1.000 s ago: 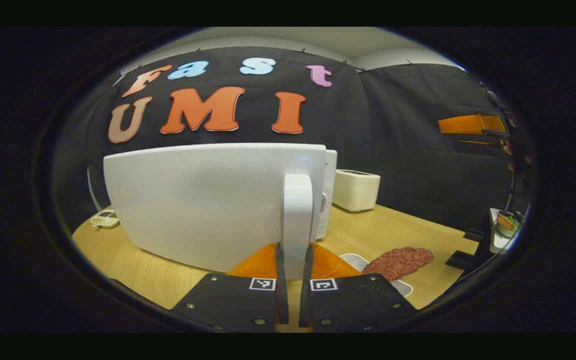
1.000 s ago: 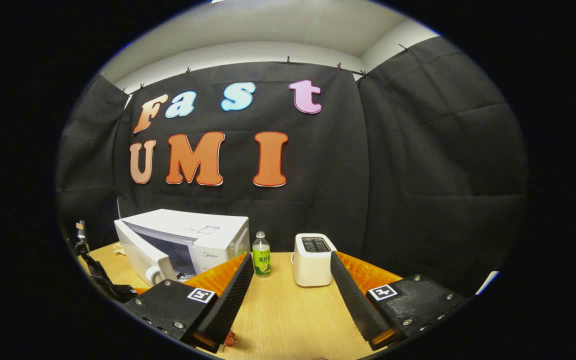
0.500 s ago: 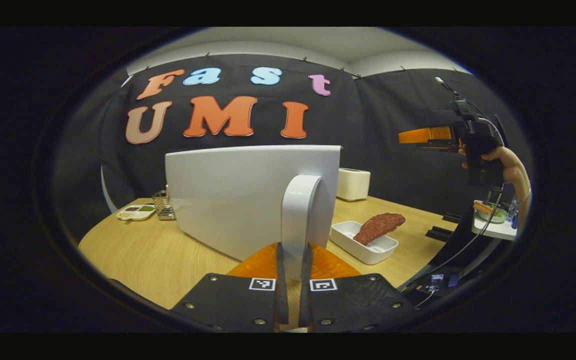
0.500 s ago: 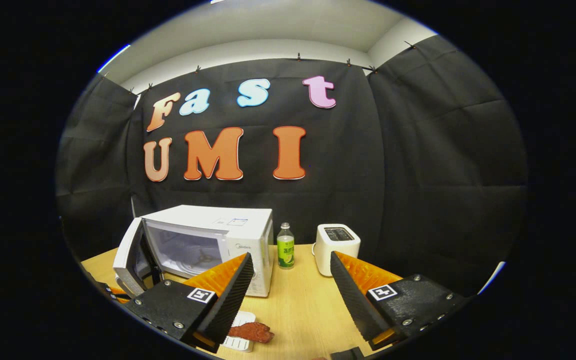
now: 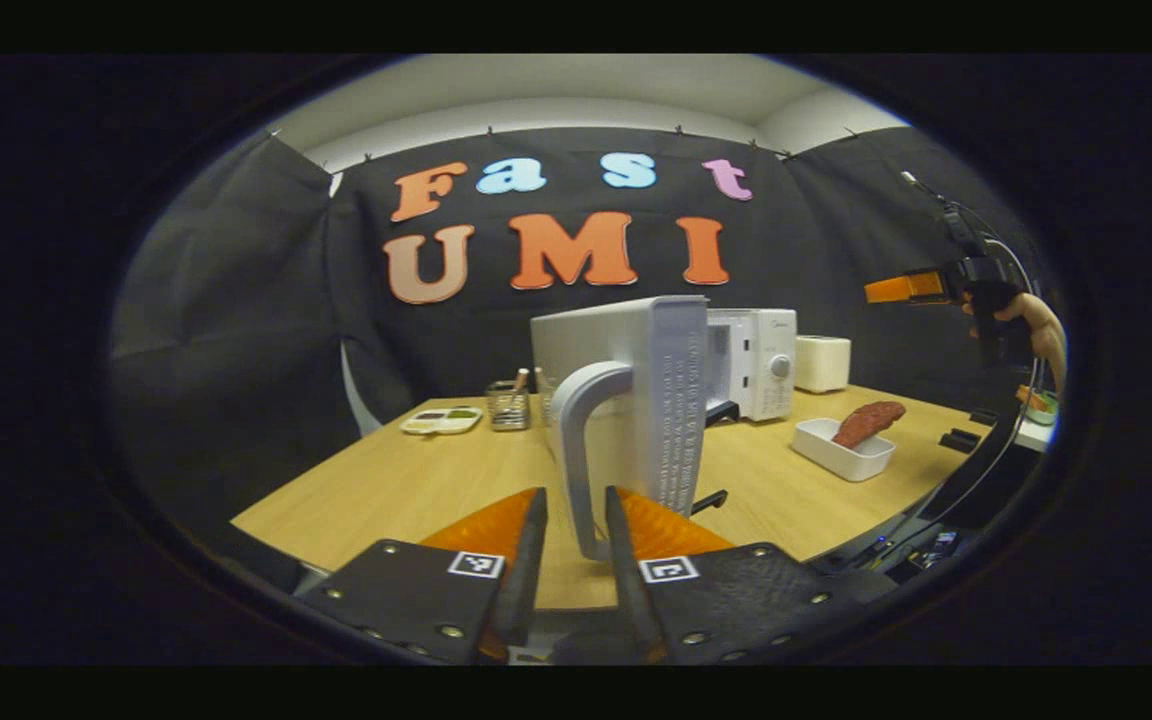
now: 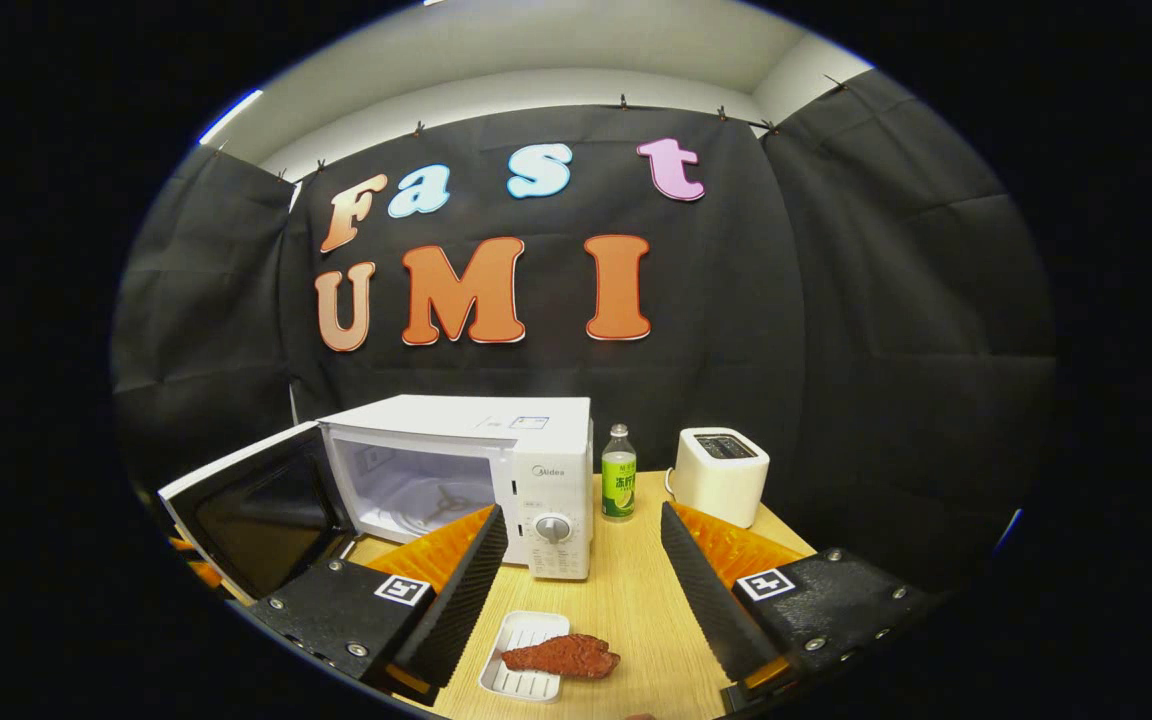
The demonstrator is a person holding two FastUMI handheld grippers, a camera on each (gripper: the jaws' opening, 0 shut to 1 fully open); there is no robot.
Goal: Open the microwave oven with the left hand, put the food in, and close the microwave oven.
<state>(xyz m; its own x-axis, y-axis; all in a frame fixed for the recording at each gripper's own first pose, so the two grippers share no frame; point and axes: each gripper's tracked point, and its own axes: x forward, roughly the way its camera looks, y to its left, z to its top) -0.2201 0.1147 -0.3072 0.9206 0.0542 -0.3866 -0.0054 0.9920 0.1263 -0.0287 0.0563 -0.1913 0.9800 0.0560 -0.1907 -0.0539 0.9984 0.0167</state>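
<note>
Two hand-held grippers are present. Left hand-held gripper (image 5: 572, 560): fingers slightly parted around the door handle (image 5: 576, 450), contact not discernible. The microwave oven (image 6: 496, 470) stands on the wooden surface (image 6: 626, 600) with its door (image 6: 256, 510) swung wide open at left. A white tray (image 6: 521, 670) carrying the food (image 6: 561, 655) lies in front. Right hand-held gripper (image 6: 576, 590): fingers spread wide, holding nothing, above the tray.

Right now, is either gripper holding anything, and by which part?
The left gripper straddles the lower end of the microwave door's handle; whether both fingers still press on it can't be told. The right gripper is open and empty.
</note>
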